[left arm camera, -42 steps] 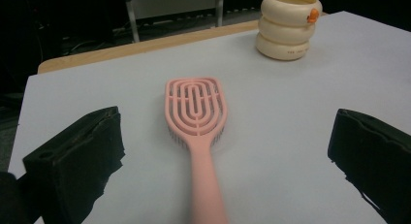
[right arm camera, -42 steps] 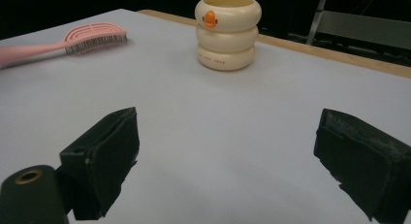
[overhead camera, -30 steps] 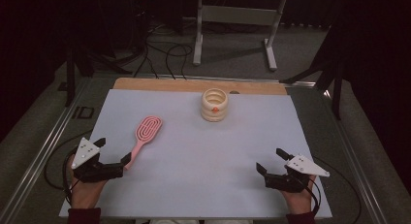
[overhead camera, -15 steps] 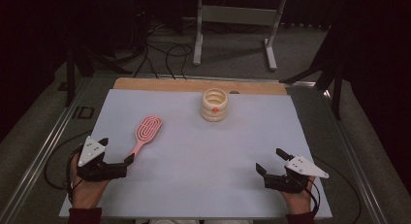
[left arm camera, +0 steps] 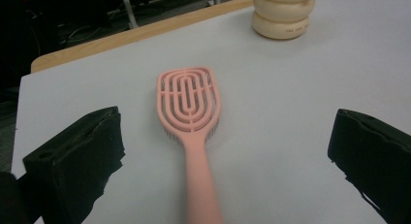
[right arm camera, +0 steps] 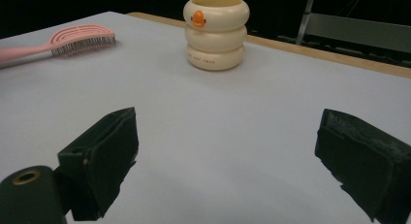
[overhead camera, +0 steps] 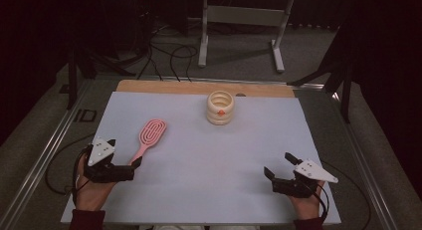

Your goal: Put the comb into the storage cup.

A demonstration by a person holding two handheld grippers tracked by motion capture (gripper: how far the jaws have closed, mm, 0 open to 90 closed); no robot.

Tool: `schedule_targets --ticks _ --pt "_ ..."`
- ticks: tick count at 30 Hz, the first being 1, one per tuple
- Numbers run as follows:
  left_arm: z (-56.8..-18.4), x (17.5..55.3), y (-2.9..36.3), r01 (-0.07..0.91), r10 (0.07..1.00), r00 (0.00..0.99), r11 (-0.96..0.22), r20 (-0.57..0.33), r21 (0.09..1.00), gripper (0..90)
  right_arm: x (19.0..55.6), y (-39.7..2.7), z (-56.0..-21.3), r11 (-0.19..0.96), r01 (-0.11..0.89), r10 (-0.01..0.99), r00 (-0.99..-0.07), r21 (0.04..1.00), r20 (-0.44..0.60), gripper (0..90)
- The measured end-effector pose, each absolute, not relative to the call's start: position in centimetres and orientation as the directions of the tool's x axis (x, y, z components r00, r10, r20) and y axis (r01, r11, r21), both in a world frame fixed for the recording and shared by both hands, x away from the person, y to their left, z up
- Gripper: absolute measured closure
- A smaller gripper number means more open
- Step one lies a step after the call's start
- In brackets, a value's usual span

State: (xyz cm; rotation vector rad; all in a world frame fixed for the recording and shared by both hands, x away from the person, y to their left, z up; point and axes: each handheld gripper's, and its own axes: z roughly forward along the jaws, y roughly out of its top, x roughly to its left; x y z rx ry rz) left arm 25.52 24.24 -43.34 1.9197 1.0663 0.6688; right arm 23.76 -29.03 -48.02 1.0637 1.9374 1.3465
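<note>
Left gripper (overhead camera: 130, 158) jaws spread wide, pink plastic vented hairbrush (left arm camera: 190, 107) handle lined between them, untouched. Right gripper (overhead camera: 278, 165) jaws spread, empty, at 5 o'clock.

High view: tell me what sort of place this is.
Probably a lab or studio recording bench: a table under a pale sheet in a dark room, cables on the floor, a metal stand behind. A pink hairbrush and cream cup look staged.

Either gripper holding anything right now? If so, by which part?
Nothing is held. The left gripper is open, its jaws either side of the pink hairbrush handle without touching it. The right gripper is open over bare table.
</note>
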Motion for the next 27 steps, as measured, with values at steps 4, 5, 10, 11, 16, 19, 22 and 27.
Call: schedule_targets --ticks 4,5,10,11,16,19,22,27 --pt "-42.9 26.1 23.9 0.439 0.862 0.504 -0.308 0.053 0.844 0.0 23.7 -29.1 -48.0 0.183 0.297 0.843 -0.538 0.937 0.006 8.4" --pt "-42.8 26.2 23.8 0.441 0.86 0.506 -0.317 0.06 0.84 0.0 23.7 -29.1 -48.0 0.183 0.297 0.843 -0.538 0.937 0.006 8.4" --pt "-42.4 27.1 23.2 0.452 0.856 0.51 -0.347 0.081 0.822 0.0 23.8 -29.3 -48.1 0.179 0.298 0.846 -0.533 0.937 0.008 8.4" --pt "-42.4 27.2 23.1 0.455 0.855 0.512 -0.353 0.085 0.817 0.0 23.8 -29.3 -48.1 0.181 0.298 0.846 -0.533 0.937 0.006 8.4" --pt "-42.4 28.2 22.7 0.479 0.852 0.514 -0.384 0.102 0.789 0.0 23.8 -29.3 -48.1 0.177 0.297 0.848 -0.53 0.938 0.008 8.4" --pt "-42.3 28.8 22.5 0.498 0.851 0.514 -0.393 0.102 0.773 0.0 23.8 -29.3 -48.1 0.178 0.296 0.847 -0.531 0.938 0.007 8.4" --pt "-42.3 29.4 22.4 0.52 0.852 0.513 -0.401 0.099 0.755 0.0 23.8 -29.3 -48.1 0.178 0.298 0.847 -0.531 0.938 0.008 8.4" --pt "-42.4 30.2 22.3 0.542 0.852 0.514 -0.416 0.104 0.73 0.0 23.8 -29.3 -48.1 0.179 0.299 0.847 -0.531 0.937 0.008 8.4"
